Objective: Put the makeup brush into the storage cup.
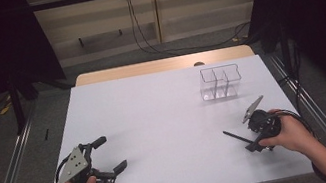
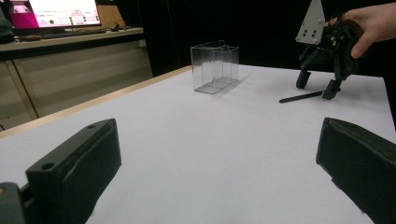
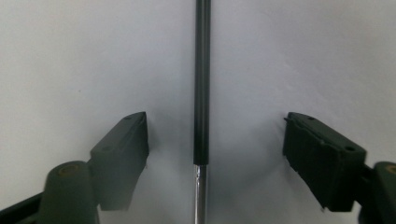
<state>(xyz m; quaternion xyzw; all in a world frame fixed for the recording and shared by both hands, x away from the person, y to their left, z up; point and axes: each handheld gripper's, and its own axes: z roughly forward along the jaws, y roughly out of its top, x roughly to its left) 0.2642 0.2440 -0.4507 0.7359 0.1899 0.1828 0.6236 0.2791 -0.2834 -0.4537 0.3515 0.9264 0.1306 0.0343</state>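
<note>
Right claw [image 1: 239,141] sits low over a thin black pen [image 1: 236,136] lying flat on the white surface [image 1: 166,121], near the right front edge. In the right gripper view the pen [image 3: 201,84] runs straight up between the two jaws, w/ clear gaps on both sides: pads aren't touching it, so the claw is released, straddling the pen. Left claw [image 1: 111,156] rests at the front left, jaws spread wide, nothing between them, well apart from the pen.

Handling, as a judgement: pen looks light, stiff, narrow and round, so prob. prone to roll or skid on the smooth surface as the pads meet it. Dark section looks matte; the silvery part [image 3: 198,196] nearer the camera looks slicker. Best hold is likely on the black barrel, across its width, close to mid-length so it doesn't tip when lifted.

A clear plastic organiser [image 1: 220,82] w/ compartments stands toward the back right, apart from the pen; looks brittle, light, easy to nudge.

Hard to tell: which end is the tip, since the top of the pen is cut off in the right gripper view. Can't count the organiser's dividers exactly bc of transparency. From the high view the right hand [image 1: 287,133] covers part of its gripper.
</note>
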